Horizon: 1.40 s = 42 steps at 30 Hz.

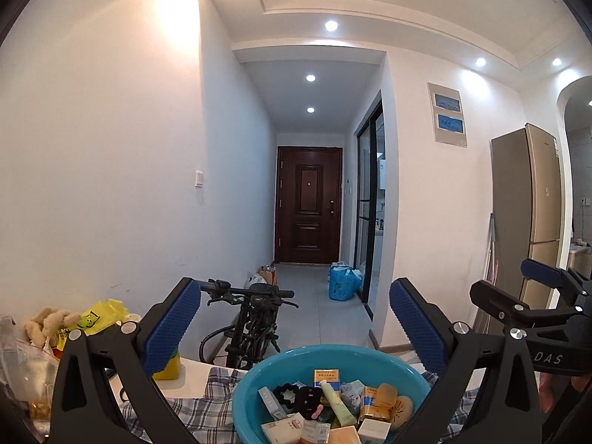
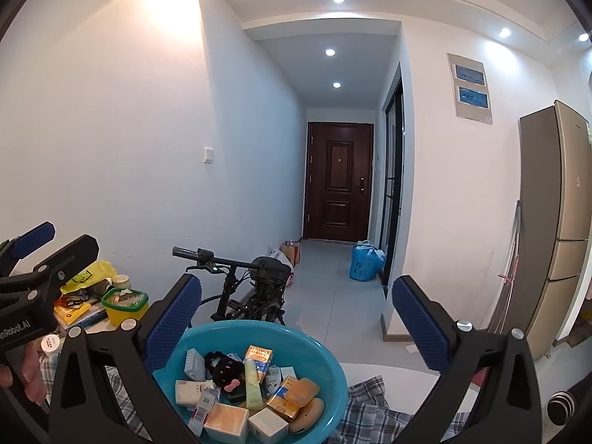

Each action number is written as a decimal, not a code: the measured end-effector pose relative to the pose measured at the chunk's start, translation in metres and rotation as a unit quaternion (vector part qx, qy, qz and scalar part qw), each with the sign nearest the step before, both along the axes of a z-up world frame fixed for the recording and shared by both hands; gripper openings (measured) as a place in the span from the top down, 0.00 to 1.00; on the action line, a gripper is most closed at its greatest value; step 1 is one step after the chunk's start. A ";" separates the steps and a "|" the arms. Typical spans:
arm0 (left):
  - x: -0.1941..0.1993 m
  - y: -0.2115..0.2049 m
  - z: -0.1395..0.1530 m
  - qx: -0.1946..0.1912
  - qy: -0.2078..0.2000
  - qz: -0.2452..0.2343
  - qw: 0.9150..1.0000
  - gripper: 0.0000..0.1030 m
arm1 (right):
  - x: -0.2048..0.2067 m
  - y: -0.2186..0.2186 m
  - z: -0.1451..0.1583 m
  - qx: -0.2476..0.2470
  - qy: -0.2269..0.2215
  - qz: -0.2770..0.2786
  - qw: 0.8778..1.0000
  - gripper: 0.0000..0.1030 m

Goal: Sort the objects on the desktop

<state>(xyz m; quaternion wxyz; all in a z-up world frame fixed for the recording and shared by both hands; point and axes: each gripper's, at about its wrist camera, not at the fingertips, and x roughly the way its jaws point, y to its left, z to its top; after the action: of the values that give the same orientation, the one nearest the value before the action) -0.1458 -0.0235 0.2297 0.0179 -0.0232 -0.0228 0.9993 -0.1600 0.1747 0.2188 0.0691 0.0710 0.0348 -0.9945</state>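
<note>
Both grippers released, jaws spread wide, holding nothing: left gripper (image 1: 292,318), right gripper (image 2: 296,314). Blue basin (image 2: 318,347) of small boxes and a green tube (image 2: 252,384) sits on the bench's plaid cloth (image 2: 373,410), below both.

basin (image 1: 255,377) cut off at btm edge; box labels too small.

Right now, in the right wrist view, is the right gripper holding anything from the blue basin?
No: the right gripper is open, its blue-padded fingers spread wide with nothing between them, hovering above the blue basin.
</note>
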 end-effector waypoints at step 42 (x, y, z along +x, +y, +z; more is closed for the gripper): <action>0.187 0.015 -0.012 -0.010 0.020 -0.021 1.000 0.00 | 0.192 0.003 -0.011 -0.002 0.021 0.018 1.000 0.00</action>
<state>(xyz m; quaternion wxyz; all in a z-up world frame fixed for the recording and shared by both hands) 0.0415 -0.0088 0.2177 0.0392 -0.0042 -0.0116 0.9992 0.0315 0.1775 0.2073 0.0863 0.0488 0.0351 -0.9945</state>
